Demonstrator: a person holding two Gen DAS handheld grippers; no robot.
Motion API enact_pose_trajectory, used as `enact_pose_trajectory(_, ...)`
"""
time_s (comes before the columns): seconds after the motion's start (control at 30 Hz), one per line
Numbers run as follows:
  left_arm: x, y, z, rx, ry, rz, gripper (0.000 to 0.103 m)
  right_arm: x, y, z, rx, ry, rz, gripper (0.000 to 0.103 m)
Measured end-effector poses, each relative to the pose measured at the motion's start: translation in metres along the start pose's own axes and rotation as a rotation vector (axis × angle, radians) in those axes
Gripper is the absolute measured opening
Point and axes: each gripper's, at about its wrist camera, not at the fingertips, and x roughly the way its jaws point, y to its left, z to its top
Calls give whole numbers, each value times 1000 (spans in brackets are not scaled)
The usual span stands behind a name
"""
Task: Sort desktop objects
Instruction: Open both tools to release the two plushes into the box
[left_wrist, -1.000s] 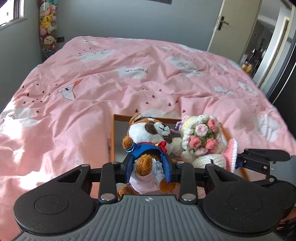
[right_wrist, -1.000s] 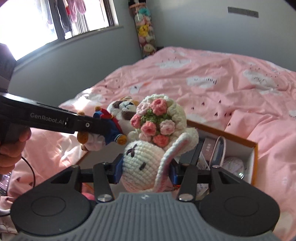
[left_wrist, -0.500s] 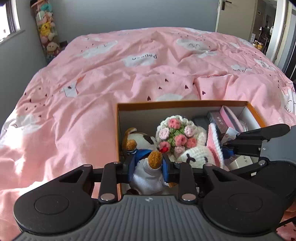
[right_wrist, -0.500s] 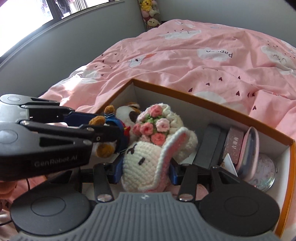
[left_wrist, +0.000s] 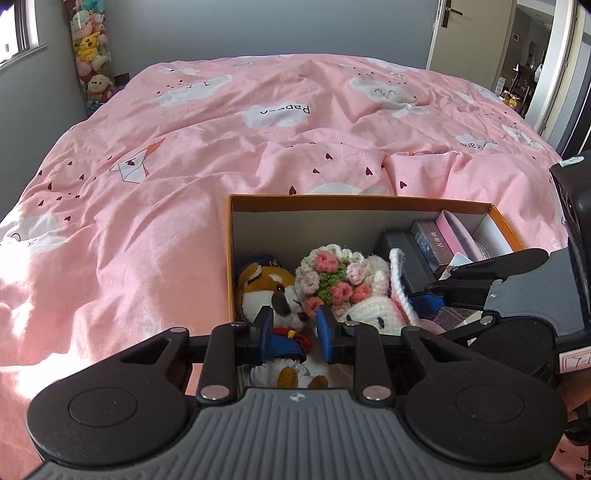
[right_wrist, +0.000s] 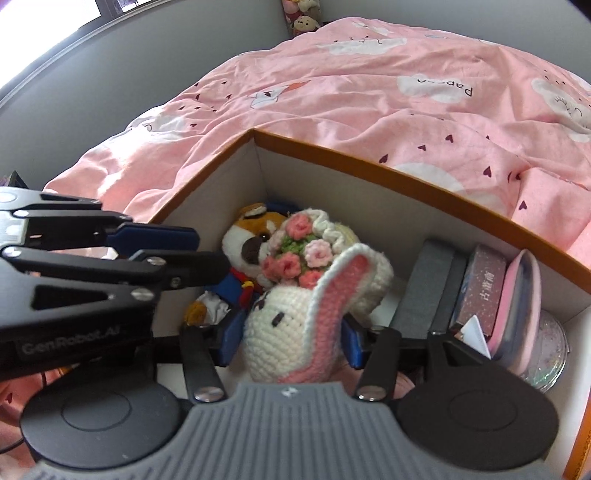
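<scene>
An orange-rimmed box lies on the bed. In its left end lie a brown-and-white dog plush in a blue coat and a white crochet bunny carrying pink flowers. My left gripper is down in the box, its jaws closing, the blue pads pressing the dog's coat. My right gripper straddles the bunny's head. Its jaws are opening, and a thin gap shows at each pad.
The box's right end holds a dark case, a pink printed carton, a pink pouch and a glittery round thing. Pink bedding surrounds the box. A column of plush toys stands in the far corner.
Both grippers came down from above the box into it, carrying the dog and the bunny. The left jaws narrowed on the dog. The right jaws spread off the bunny's head.
</scene>
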Motion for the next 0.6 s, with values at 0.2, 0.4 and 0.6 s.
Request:
enact_pose_trajectory(0.2, -9, 3, -7, -28, -12, -9, 30, -15, 5, -7, -36, 2, -33, 65)
enact_pose_trajectory(0.4, -11, -1, -13, -11, -8, -10, 30, -18, 12, -15, -54, 54, -51, 53)
enact_pose_trajectory(0.6, -11, 1, -16, -22, -1, -18, 30, -6, 10, -15, -5, 74, -64, 34)
